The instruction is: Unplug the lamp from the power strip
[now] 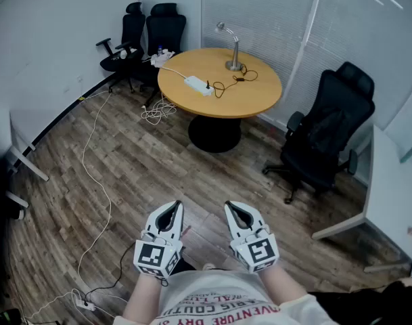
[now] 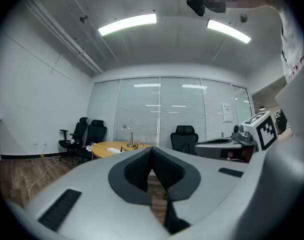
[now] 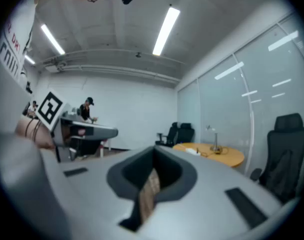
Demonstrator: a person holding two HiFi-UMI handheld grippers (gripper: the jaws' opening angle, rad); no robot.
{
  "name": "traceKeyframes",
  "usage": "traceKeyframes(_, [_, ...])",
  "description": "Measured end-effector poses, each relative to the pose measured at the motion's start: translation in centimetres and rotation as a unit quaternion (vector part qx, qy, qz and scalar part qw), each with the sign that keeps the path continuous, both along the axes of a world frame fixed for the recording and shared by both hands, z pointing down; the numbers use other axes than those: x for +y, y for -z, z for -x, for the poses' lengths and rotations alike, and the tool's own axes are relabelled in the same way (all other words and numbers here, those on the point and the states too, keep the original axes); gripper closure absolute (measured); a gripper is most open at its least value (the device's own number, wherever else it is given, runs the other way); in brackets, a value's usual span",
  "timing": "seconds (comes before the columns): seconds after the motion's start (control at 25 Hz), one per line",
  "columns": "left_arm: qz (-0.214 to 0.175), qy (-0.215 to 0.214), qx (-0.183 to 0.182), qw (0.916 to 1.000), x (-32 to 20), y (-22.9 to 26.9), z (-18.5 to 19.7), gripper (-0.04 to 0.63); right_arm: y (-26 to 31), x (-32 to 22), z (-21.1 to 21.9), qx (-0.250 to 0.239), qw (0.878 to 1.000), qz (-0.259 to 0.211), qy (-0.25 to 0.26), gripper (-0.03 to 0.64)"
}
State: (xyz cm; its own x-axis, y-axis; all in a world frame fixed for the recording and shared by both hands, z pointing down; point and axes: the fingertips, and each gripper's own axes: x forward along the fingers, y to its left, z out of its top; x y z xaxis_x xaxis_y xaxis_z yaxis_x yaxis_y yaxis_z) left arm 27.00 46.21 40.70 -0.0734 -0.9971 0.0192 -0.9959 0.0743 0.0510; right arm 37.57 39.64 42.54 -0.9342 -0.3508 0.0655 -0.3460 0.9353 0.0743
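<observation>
A round wooden table [image 1: 253, 97] stands far ahead across the room. On it are a silver desk lamp [image 1: 231, 49] and a white power strip [image 1: 197, 85]. The lamp's black cord [image 1: 229, 83] runs to a plug [image 1: 208, 85] in the strip. My left gripper [image 1: 173, 207] and right gripper [image 1: 233, 207] are held close to my body over the wood floor, far from the table. Both are shut with nothing between the jaws. The left gripper [image 2: 152, 151] view shows the lamp [image 2: 128, 134] small in the distance. So does the right gripper [image 3: 154, 154] view, with its lamp [image 3: 213, 136].
Two black office chairs [image 1: 148, 36] stand behind the table at the left, another black chair [image 1: 331, 131] at its right. A white cable [image 1: 97, 154] trails over the floor to a second strip [image 1: 84, 305]. White desks [image 1: 395, 195] line the right side.
</observation>
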Motion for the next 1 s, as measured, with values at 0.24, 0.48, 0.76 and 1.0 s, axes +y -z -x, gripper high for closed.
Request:
traceKeyframes(0.24, [0.005, -0.004, -0.001, 1.0, -1.0, 0.0, 0.7, 0.568, 0.2, -1.1, 0.8, 0.001, 1.0, -0.001, 0.0, 0.589])
traceKeyframes(0.48, [0.01, -0.013, 0.007, 0.9999, -2.0, -0.4, 2.1, 0.568, 0.0, -1.6, 2.5, 0.0, 1.0, -0.005, 0.004, 0.589])
traceKeyframes(0.76, [0.025, -0.028, 0.016, 0.9992, -4.2, -1.3, 6.0, 0.568, -1.0, -3.6, 6.4, 0.007, 1.0, 0.017, -0.009, 0.589])
traceKeyframes(1.0, [0.03, -0.041, 0.025, 0.9984, -7.0, -1.5, 13.2, 0.568, -1.5, -7.0, 12.8, 0.017, 0.998, 0.036, -0.038, 0.588])
